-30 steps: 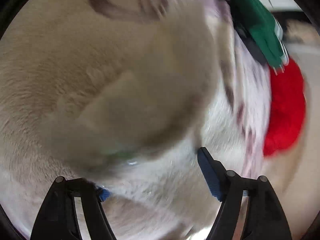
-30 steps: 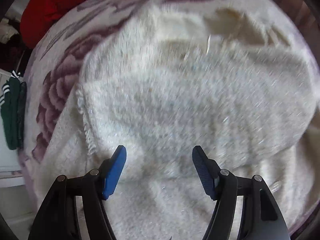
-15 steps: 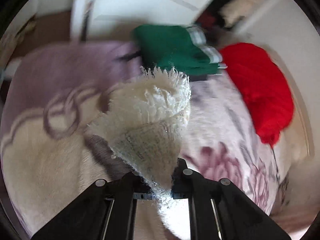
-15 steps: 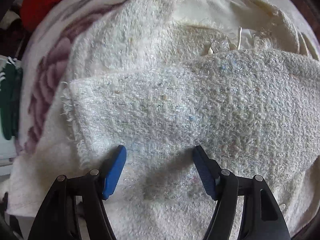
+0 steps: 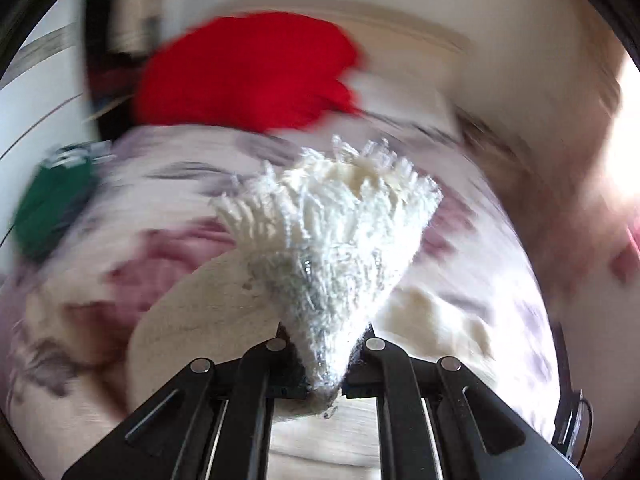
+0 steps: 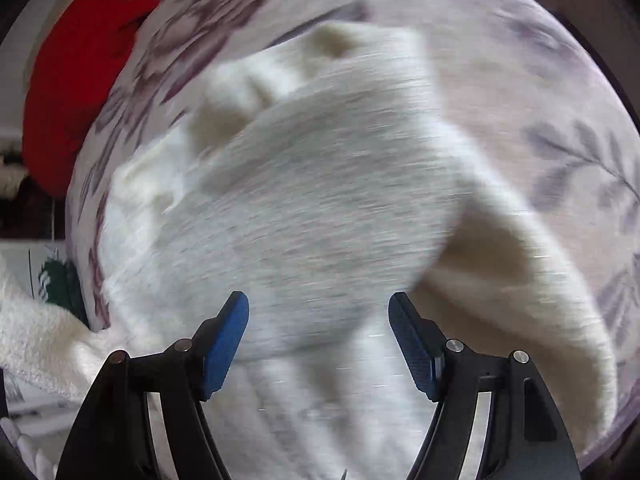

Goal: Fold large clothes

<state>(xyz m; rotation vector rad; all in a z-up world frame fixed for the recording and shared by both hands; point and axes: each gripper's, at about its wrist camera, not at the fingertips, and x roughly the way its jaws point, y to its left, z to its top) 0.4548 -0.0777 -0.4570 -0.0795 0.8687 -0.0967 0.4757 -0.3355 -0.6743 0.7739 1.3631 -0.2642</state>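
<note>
A cream woolly garment (image 6: pixel 320 208) with a fringed hem lies spread on a floral bedspread (image 6: pixel 540 92). In the left wrist view my left gripper (image 5: pixel 326 364) is shut on a fringed corner of that garment (image 5: pixel 336 232), which stands up in a fan between the jaws. The right gripper (image 6: pixel 318 336) hovers above the garment's middle, pointing steeply down. Its blue pads (image 6: pixel 224 344) stand wide apart with nothing pinched between them. Both views are blurred by motion.
A red garment (image 5: pixel 248 72) lies at the far side of the bed, and a folded green garment (image 5: pixel 48 200) sits at the left edge. A pale headboard or wall (image 5: pixel 400 20) runs behind them. The bedspread (image 5: pixel 500 280) shows to the right.
My left gripper closed on the fringed corner and swung with it; the red garment now sits ahead. The right gripper shifted fast across the garment, staying open.
</note>
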